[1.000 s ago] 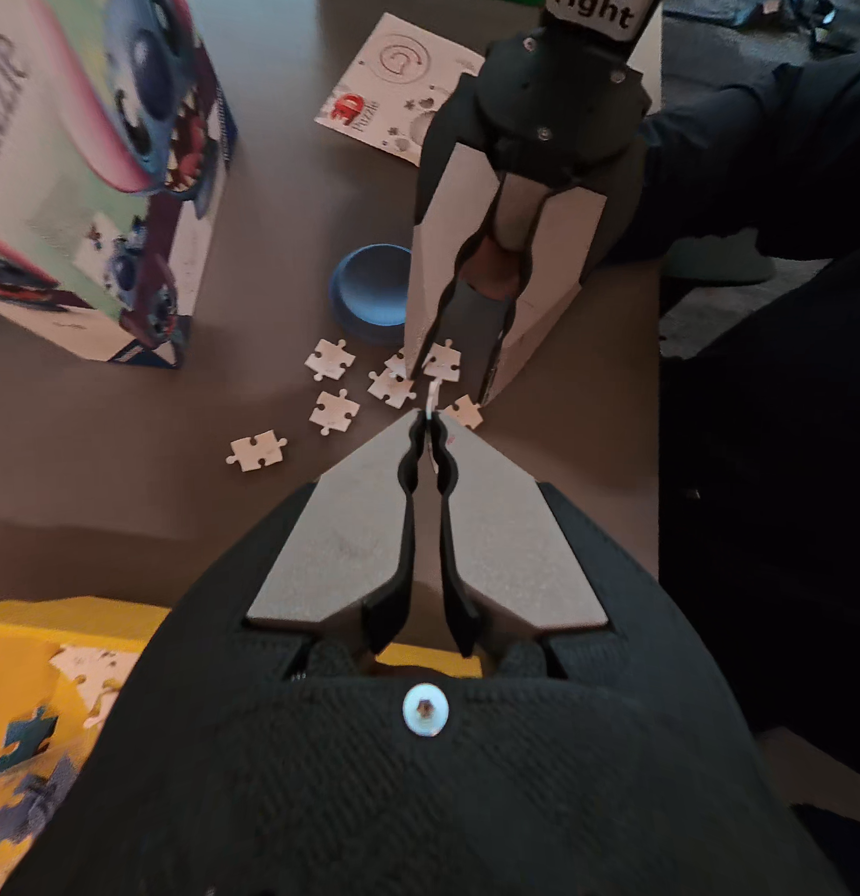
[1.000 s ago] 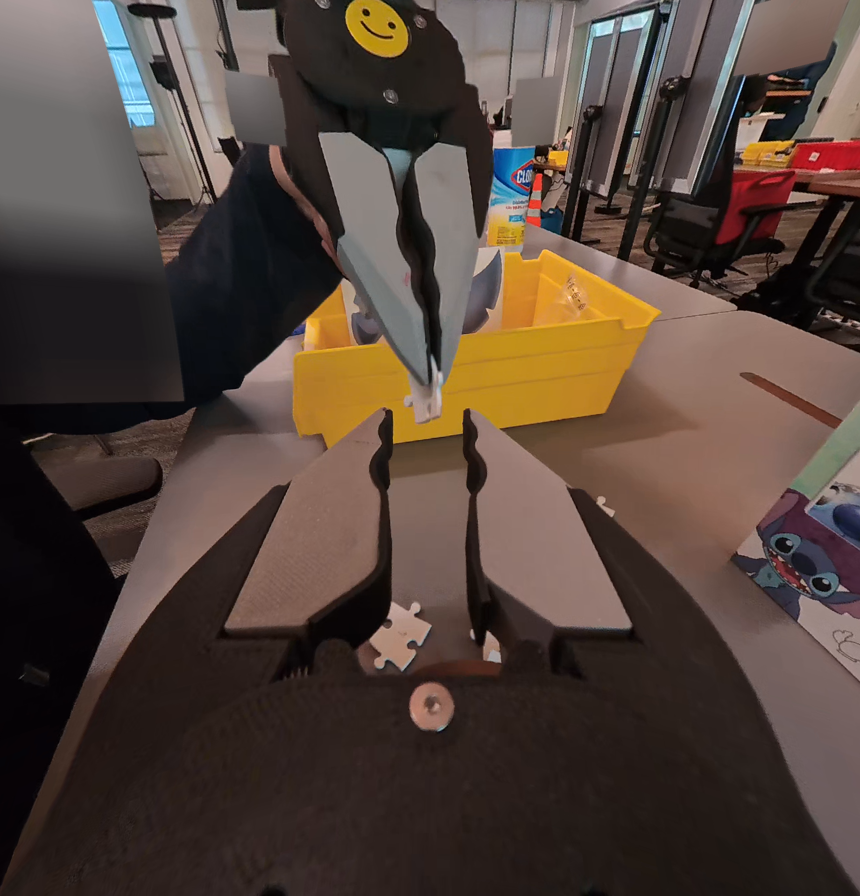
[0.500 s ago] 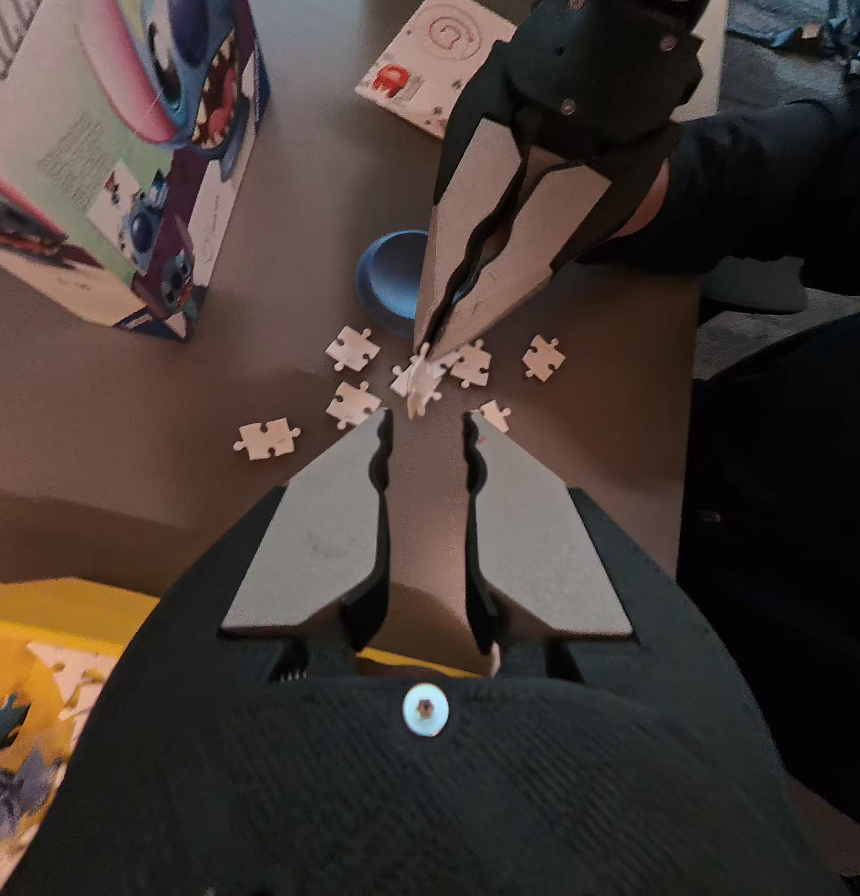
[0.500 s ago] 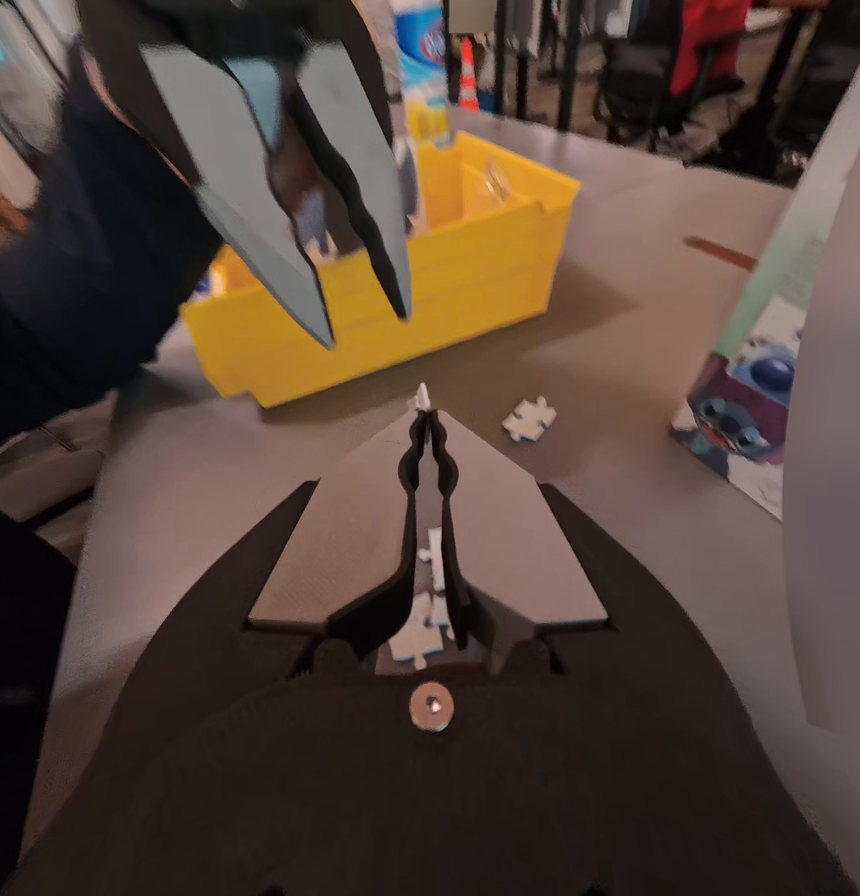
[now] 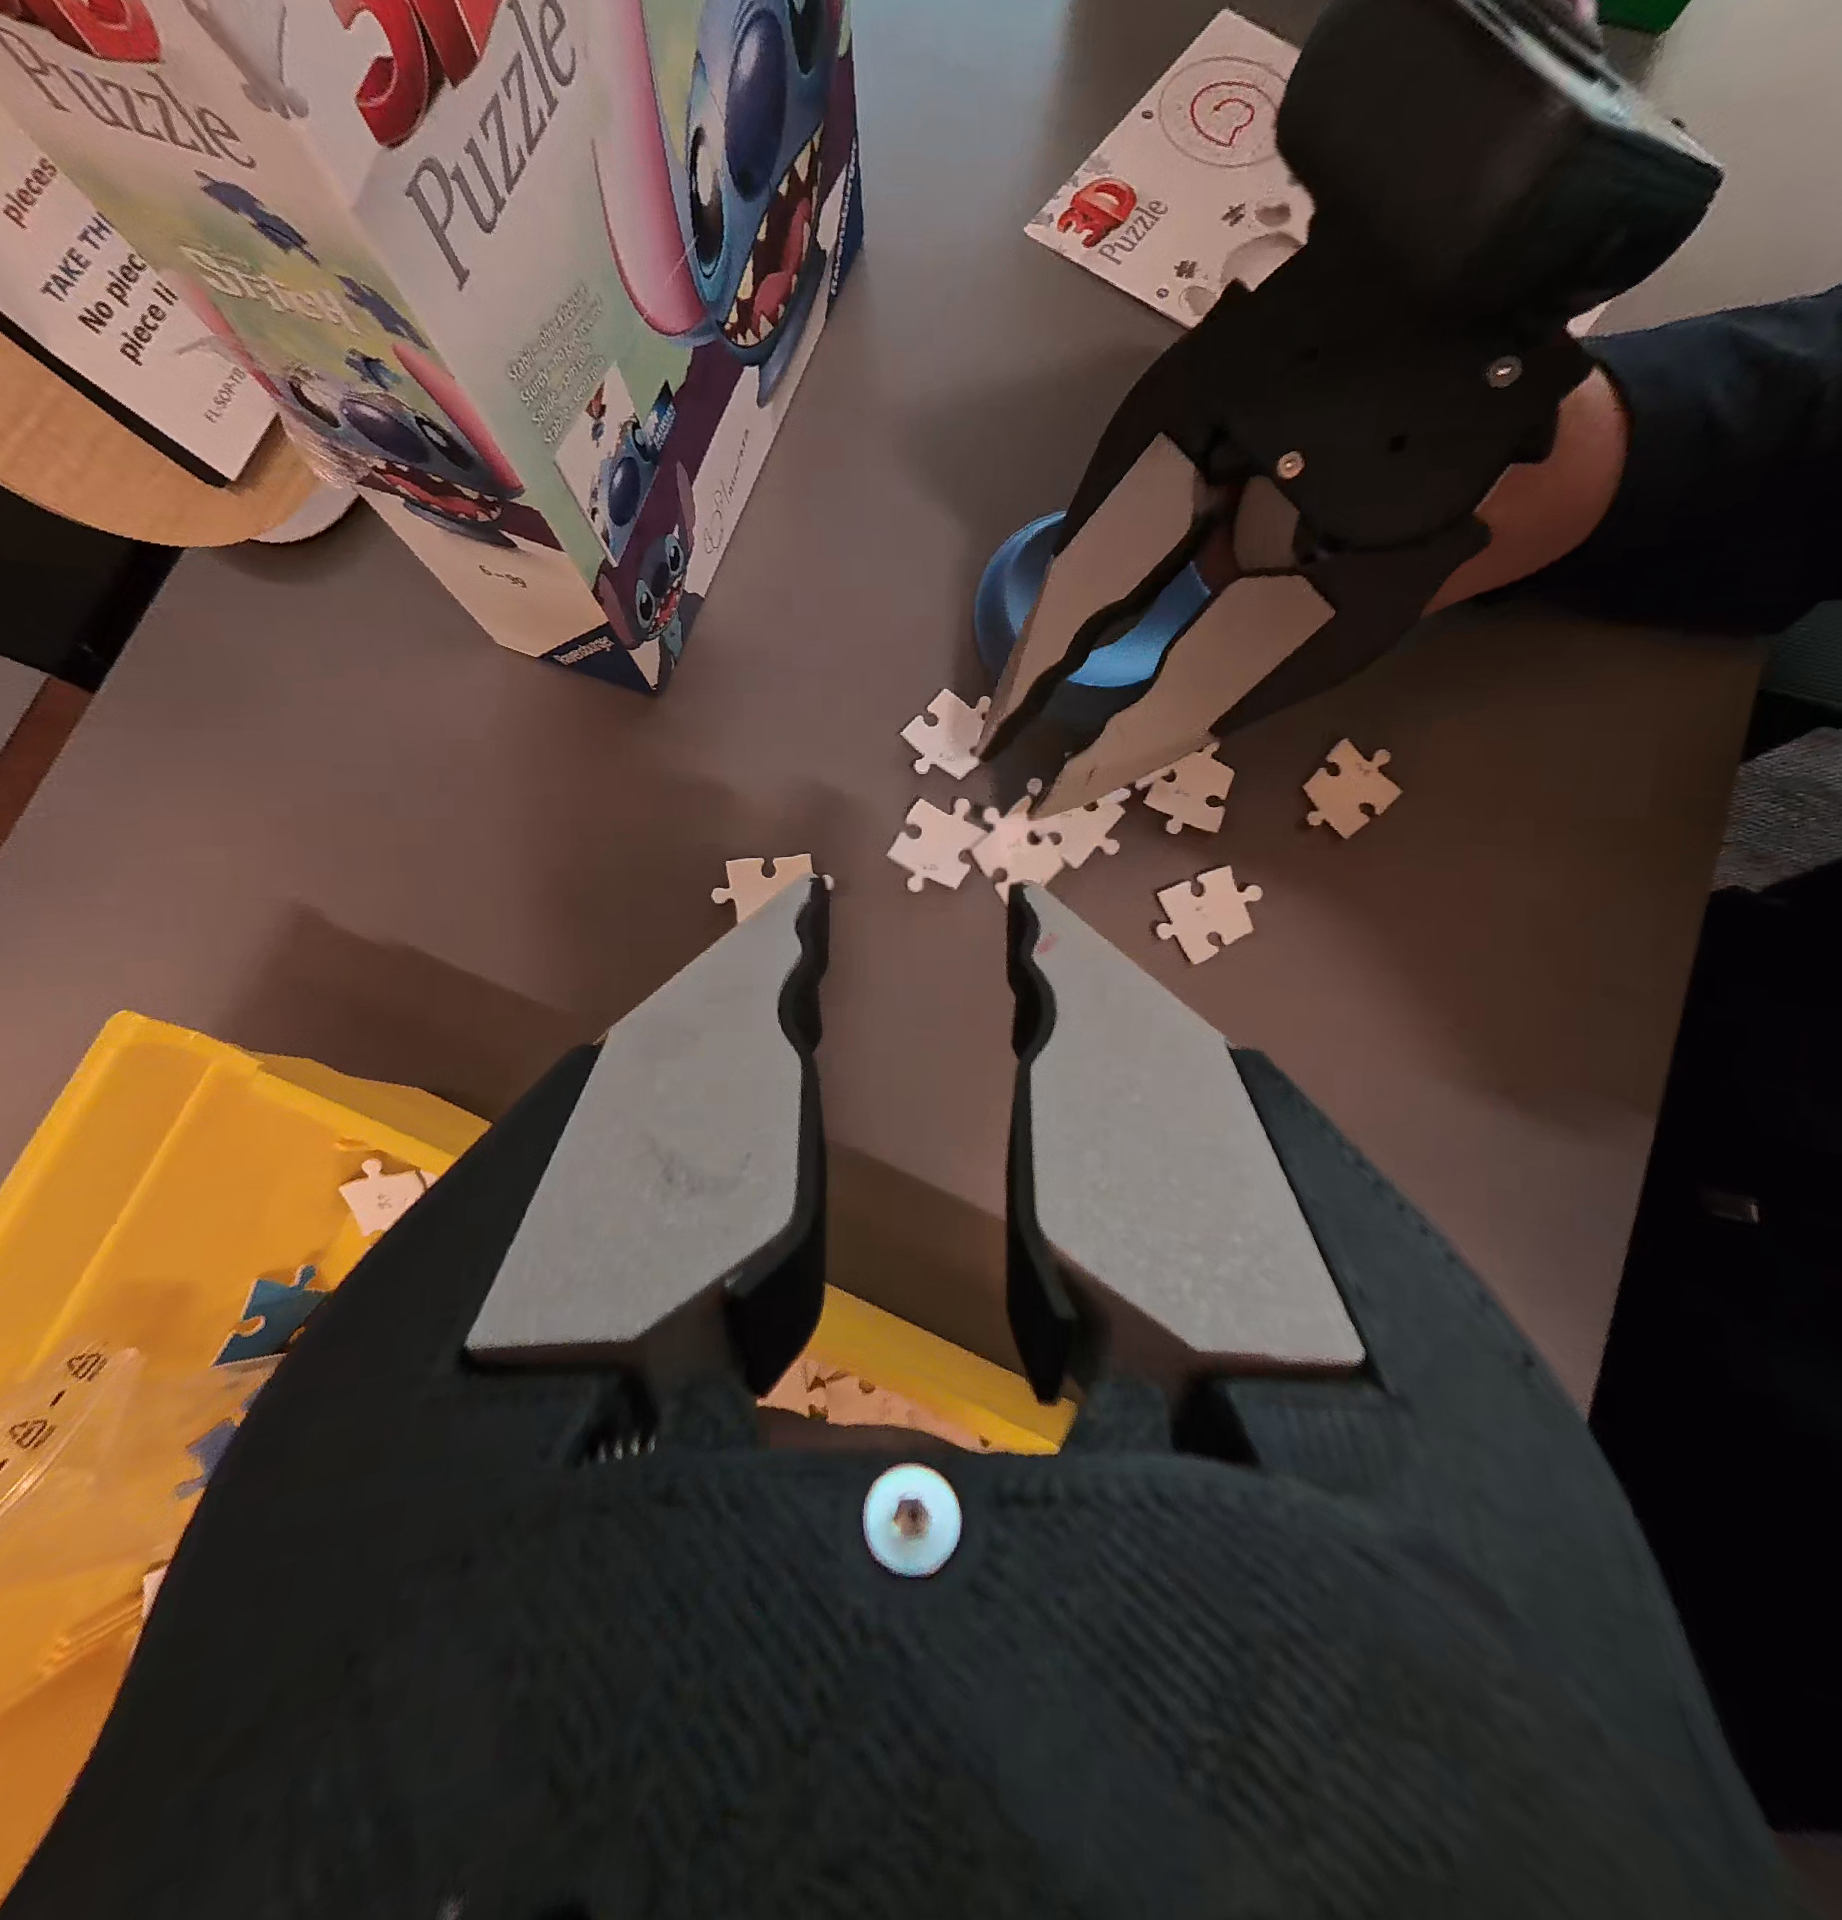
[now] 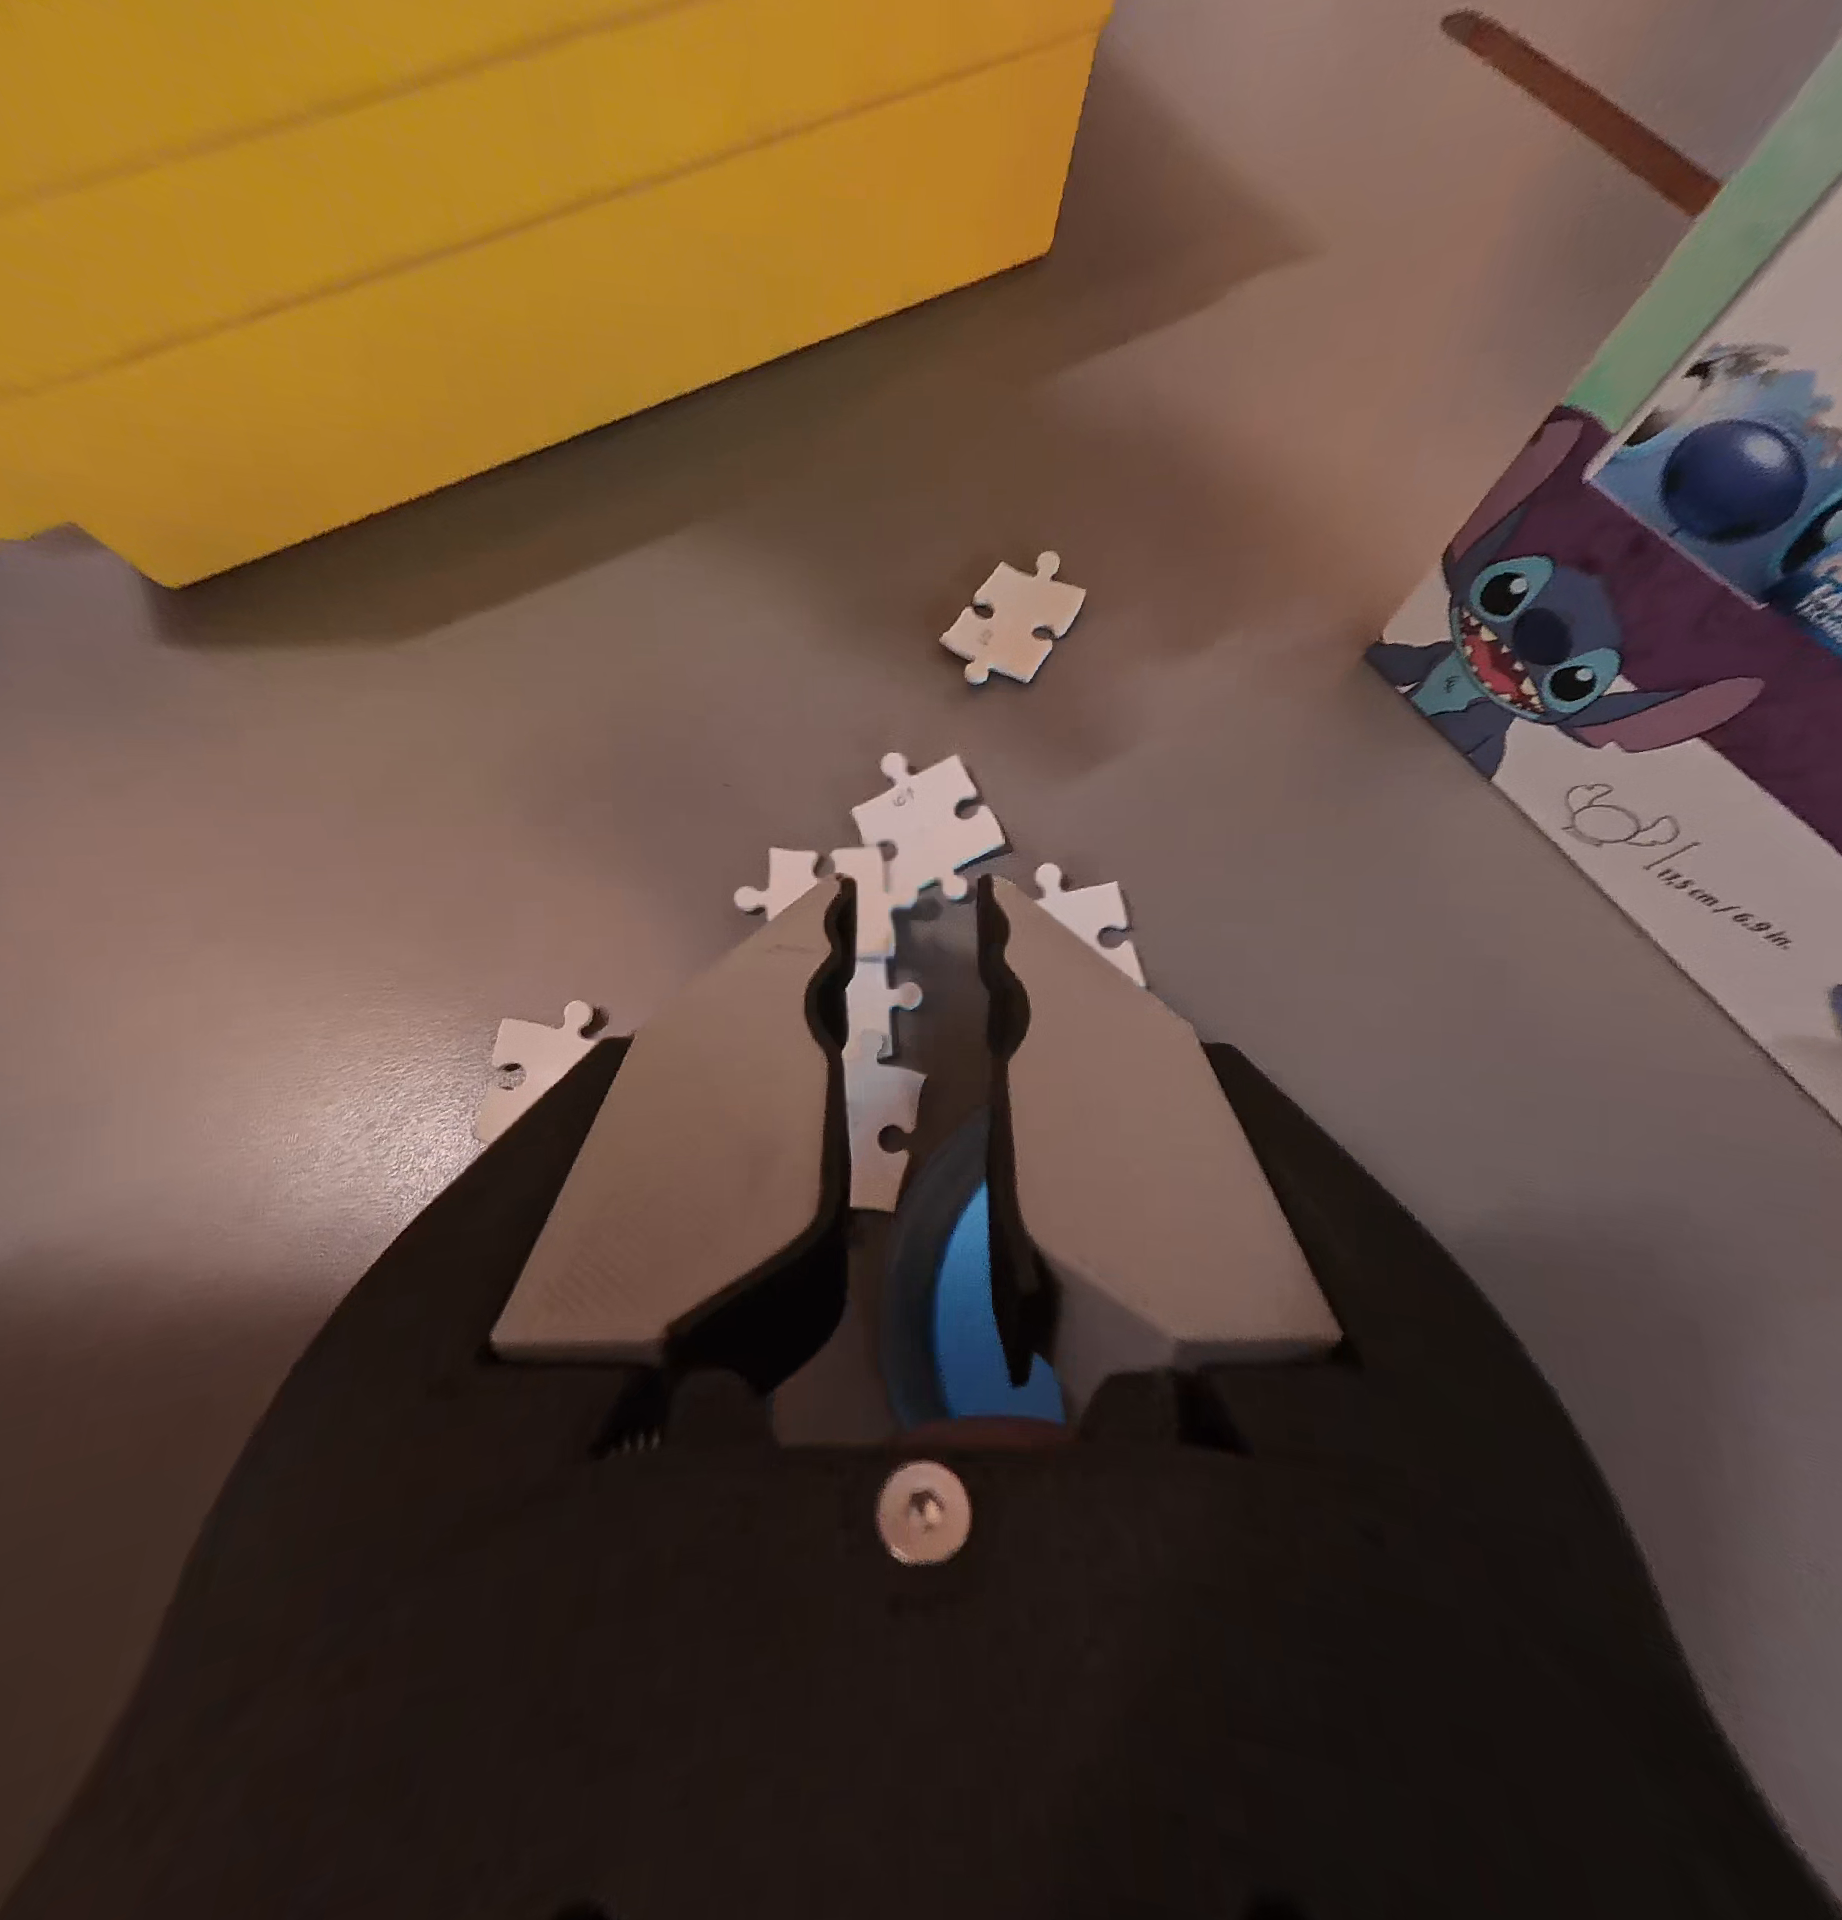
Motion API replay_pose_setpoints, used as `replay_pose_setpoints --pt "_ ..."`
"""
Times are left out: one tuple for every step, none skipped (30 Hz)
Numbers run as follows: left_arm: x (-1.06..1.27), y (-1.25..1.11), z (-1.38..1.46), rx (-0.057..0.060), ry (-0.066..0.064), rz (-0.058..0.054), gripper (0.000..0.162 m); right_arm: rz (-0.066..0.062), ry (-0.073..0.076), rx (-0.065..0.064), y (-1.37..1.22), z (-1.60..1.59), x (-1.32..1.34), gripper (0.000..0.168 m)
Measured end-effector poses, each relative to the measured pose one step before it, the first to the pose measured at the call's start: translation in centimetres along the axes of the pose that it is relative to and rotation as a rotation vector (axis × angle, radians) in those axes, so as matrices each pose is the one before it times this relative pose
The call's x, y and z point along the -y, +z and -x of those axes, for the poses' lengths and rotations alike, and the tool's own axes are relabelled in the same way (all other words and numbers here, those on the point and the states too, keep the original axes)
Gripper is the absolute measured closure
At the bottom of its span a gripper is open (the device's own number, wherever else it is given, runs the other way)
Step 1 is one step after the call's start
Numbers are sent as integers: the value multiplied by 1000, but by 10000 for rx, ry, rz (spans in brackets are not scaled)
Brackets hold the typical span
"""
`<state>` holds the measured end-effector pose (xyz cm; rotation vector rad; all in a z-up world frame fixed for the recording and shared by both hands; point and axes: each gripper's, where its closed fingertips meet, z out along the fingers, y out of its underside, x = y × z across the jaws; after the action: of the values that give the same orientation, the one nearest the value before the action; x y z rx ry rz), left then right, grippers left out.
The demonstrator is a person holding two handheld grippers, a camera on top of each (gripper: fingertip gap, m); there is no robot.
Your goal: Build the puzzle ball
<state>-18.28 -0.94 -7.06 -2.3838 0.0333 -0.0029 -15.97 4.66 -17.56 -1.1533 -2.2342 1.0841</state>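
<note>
Several white, face-down puzzle pieces (image 5: 1010,836) lie in a loose pile on the grey table (image 5: 481,831), and they also show in the right wrist view (image 6: 927,821). My right gripper (image 6: 912,883) is open and empty, tips down at the pile; it also shows in the left wrist view (image 5: 1016,777). My left gripper (image 5: 917,894) is open and empty, held above the table short of the pile. One lone piece (image 5: 766,878) lies by its left fingertip. A blue round stand (image 5: 1005,597) sits behind the pile, under my right gripper (image 6: 958,1299).
A yellow bin (image 5: 221,1122) with more pieces and a plastic bag is under my left gripper, and shows in the right wrist view (image 6: 481,260). The puzzle box (image 5: 584,312) stands at the left. A leaflet (image 5: 1177,208) lies at the back. The table edge is at the right. Tip to tip, the grippers are about 12 centimetres apart.
My left gripper opened and passed its piece to my right gripper, then drew back. My right gripper shut on the piece, dropped to the pile and opened; the piece now lies there.
</note>
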Motion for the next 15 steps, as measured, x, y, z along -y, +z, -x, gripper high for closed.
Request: replay_pose_setpoints --pt "28 -84 102 69 -6 -22 130 -154 52 -94 -164 -265 245 148" --pt "19 -88 120 74 -4 -16 130 -154 74 -92 -171 -296 230 148" --pt "11 -82 104 69 -3 -15 130 -144 83 -88 -161 -306 220 148" --pt "12 -81 125 68 -2 -15 129 -142 72 -121 -153 -340 216 147" --pt "20 -60 104 60 -1 -16 129 -114 40 -210 -129 -461 174 146" --pt "1 -44 88 43 -4 -7 129 -58 -12 -321 -90 -576 93 143" --pt "-2 -43 67 36 -6 1 129 2 -72 -377 -40 -613 4 138" --pt "-14 -52 85 56 -6 4 129 31 -74 -397 -23 -603 -33 135" --pt "-44 -71 128 90 0 21 129 23 -26 -376 -20 -602 -33 133" --pt "-47 -102 148 108 20 23 129 -15 29 -296 -46 -510 20 130" --pt "-15 -148 132 93 19 -11 128 -43 59 -179 -83 -383 57 127" --pt "35 -169 125 68 -3 -39 128 -56 83 -122 -115 -331 77 125" --pt "37 -193 141 58 -22 -41 128 -66 76 -105 -129 -317 90 124" --pt "24 -191 180 73 -27 -41 128 -80 47 -103 -134 -313 118 124" --pt "25 -189 196 77 -28 -41 128 -79 22 -120 -146 -313 129 124"
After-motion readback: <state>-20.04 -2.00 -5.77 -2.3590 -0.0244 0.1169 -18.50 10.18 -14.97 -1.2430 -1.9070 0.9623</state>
